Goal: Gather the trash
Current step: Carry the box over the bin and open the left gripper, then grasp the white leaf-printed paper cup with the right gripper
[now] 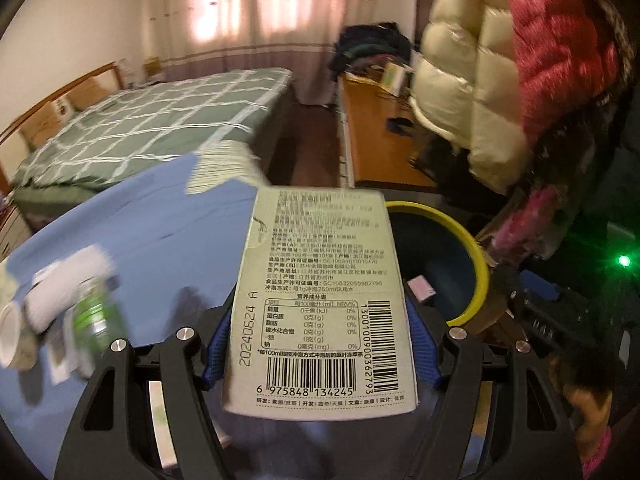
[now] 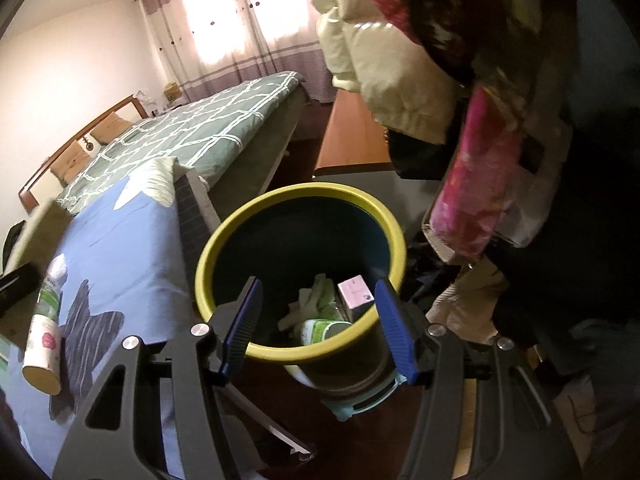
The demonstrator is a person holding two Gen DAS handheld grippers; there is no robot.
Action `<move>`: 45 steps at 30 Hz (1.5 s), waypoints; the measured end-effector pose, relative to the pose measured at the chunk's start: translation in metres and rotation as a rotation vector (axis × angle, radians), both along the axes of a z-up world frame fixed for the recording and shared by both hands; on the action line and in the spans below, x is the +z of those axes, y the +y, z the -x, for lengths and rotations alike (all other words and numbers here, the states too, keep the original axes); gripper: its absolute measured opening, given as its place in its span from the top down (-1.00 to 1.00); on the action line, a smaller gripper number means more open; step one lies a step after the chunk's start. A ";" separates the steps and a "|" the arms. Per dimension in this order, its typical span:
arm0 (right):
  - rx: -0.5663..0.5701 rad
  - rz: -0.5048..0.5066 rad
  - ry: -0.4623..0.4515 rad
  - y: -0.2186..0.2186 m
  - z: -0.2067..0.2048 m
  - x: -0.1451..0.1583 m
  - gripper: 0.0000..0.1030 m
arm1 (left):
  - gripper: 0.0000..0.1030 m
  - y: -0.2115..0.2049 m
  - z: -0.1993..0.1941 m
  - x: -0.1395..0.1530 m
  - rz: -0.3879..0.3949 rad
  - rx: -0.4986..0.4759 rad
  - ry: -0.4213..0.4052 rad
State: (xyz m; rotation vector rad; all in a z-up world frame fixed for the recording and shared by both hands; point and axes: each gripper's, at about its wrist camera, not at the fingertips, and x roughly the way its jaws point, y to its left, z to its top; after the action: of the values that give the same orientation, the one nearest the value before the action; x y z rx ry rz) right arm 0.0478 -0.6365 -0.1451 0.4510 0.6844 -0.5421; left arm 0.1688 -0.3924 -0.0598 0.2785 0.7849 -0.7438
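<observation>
My left gripper (image 1: 320, 344) is shut on a pale green carton box (image 1: 320, 288) printed with text and barcodes, held over the edge of the blue-covered table (image 1: 140, 220). Just beyond the box stands the yellow-rimmed dark bin (image 1: 474, 256), with a pink box (image 1: 422, 292) inside. My right gripper (image 2: 320, 328) hangs open above the same bin (image 2: 304, 196), nothing between its blue pads (image 2: 394, 332). Down in the bin lie a pink box (image 2: 354, 292), crumpled pale wrappers (image 2: 320, 300) and a green-and-white cup (image 2: 320, 330).
On the blue cloth (image 2: 120, 240) lie a paper cup (image 2: 42, 352) and a green-labelled bottle (image 2: 50, 292); the left wrist view shows them blurred as white cups (image 1: 64, 292) and a bottle (image 1: 98, 320). A green checked bed (image 1: 152, 124), a wooden desk (image 1: 376, 120) and hanging padded coats (image 1: 500, 60) surround the bin.
</observation>
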 end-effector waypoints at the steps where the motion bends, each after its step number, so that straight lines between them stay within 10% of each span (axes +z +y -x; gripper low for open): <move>1: -0.002 -0.003 0.001 -0.002 0.001 -0.001 -0.09 | -0.38 -0.011 0.000 -0.003 -0.006 -0.014 0.009; 13: -0.043 -0.042 0.013 -0.027 0.013 -0.018 -0.10 | -0.40 -0.118 -0.006 -0.046 -0.082 -0.111 0.063; 16: -0.051 -0.049 0.023 -0.028 0.014 -0.021 -0.10 | -0.80 -0.123 -0.008 -0.045 -0.069 -0.089 0.046; 20: -0.043 -0.043 0.027 -0.022 0.014 -0.020 -0.10 | -0.80 -0.107 -0.004 -0.029 -0.034 -0.084 0.035; 34: 0.080 -0.001 0.038 0.033 -0.018 -0.009 -0.12 | -0.90 0.097 0.021 0.050 0.175 0.148 -0.094; 45: 0.285 0.052 0.040 0.123 -0.060 0.009 -0.12 | -0.90 0.276 0.035 0.041 0.197 0.487 -0.164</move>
State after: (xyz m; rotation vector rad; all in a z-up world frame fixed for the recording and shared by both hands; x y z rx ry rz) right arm 0.1082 -0.5139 -0.1359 0.2882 0.7567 -0.2998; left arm 0.1341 -0.1167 -0.0189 -0.0327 0.5850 -0.3286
